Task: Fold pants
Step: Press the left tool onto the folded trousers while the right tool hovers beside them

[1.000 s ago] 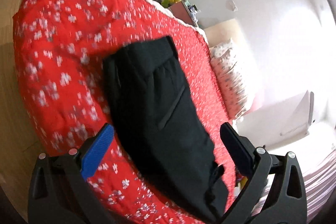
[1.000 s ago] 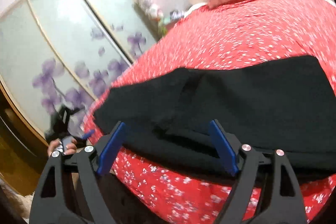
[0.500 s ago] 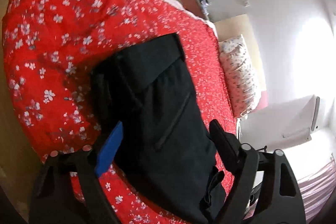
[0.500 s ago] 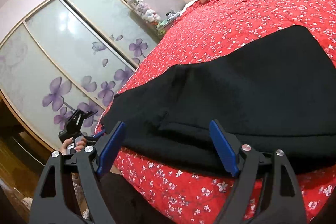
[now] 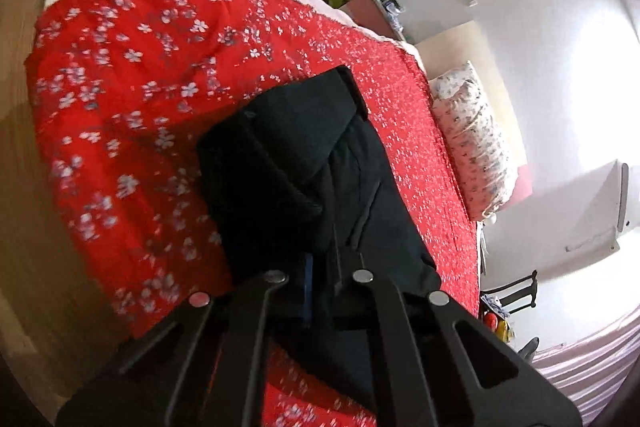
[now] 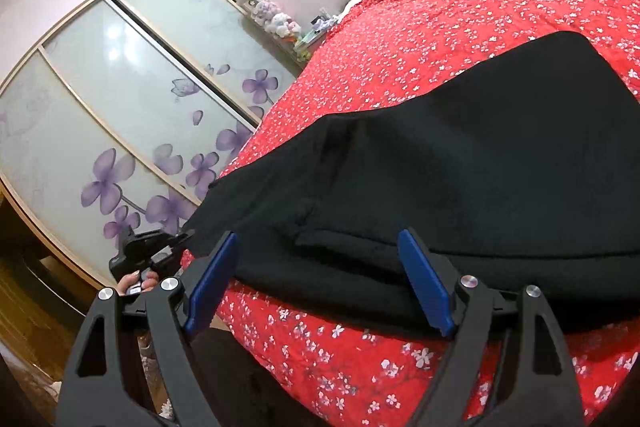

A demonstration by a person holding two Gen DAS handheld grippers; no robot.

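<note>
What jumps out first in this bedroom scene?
A bright red flowered bedspread fills both views, with black pants spread across its near edge. The left gripper has its jaws shut on the pants' edge, while the right gripper hovers open at the hem. Purple-flowered wardrobe doors stand behind.

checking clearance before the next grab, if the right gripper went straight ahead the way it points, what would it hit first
Probably the black pants: their near folded edge lies just ahead of the open right gripper, on the red bedspread. Depth is hard to judge, so contact may be slightly farther in.
</note>
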